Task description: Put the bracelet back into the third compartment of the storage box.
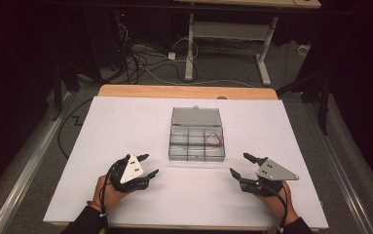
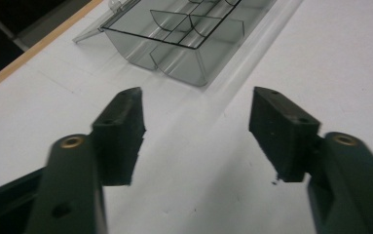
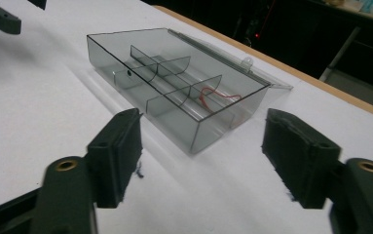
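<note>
The left gripper (image 1: 148,165), black with a grey three-cornered plate on top, is sitting low over the white table sheet (image 1: 125,122), jaws standing apart with nothing between them. In the left gripper view its two black pads are framing bare white surface, and the near corner of the box is lying just ahead of them. Over on the other side, the right gripper (image 1: 239,165) is doing the same: jaws spread, empty, aimed across at the box. Between the two and a little farther back, the clear smoky plastic compartment box (image 1: 196,141) is resting flat on the sheet, its lid (image 1: 196,117) folded open behind it. A thin red wire loop (image 3: 216,97) is lying in one end compartment, the one on the right gripper's side. Neither gripper is touching the box.
</note>
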### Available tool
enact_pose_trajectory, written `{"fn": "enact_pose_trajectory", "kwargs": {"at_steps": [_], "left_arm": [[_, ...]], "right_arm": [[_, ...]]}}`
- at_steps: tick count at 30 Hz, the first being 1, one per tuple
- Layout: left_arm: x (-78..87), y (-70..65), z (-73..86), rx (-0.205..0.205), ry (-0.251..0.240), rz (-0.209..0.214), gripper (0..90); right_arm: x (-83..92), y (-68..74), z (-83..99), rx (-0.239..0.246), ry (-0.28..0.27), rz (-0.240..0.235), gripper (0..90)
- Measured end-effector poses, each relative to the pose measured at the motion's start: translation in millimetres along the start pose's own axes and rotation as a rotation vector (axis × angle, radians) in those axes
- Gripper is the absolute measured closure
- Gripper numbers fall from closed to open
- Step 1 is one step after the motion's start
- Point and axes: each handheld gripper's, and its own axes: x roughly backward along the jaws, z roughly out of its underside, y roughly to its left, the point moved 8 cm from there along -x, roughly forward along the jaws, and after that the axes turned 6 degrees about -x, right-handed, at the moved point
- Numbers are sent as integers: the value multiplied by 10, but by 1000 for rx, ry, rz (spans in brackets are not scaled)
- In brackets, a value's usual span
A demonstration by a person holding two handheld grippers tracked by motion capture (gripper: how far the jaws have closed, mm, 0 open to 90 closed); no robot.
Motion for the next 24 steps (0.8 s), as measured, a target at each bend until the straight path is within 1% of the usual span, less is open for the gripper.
{"fn": "enact_pose_trajectory", "kwargs": {"at_steps": [2,3,4,5,6,7,8,9,11,13,15,17,22,24], "left_arm": [[28,-2,15,6,9,0,484],[32,-11,22,12,14,9,534],[38,-30,34,13,22,22,563],[49,-41,44,10,29,26,576],[61,-53,47,11,26,43,639],[70,-62,53,13,28,54,668],[75,-61,66,10,36,54,691],[75,-61,79,13,44,59,751],[72,-59,99,26,53,66,818],[67,-69,116,20,65,82,877],[55,-70,119,23,68,91,877],[44,-72,123,19,74,93,878],[37,-63,132,26,69,95,877],[27,-72,142,23,74,100,877]], "right_arm": [[-1,3,4,-1,3,-3,389],[-3,8,6,0,6,-10,419],[-4,11,8,0,10,-11,450],[-8,19,9,1,13,-18,492],[-11,30,13,7,21,-29,524],[-14,43,18,14,27,-34,563],[-16,51,24,23,35,-32,607],[-22,59,29,27,41,-35,656],[-45,67,45,32,63,-41,751],[-71,80,67,36,84,-54,830],[-89,90,87,53,103,-56,896],[-94,94,97,57,112,-65,900],[-112,56,131,50,131,-54,900],[-116,54,139,46,133,-60,900]]}}
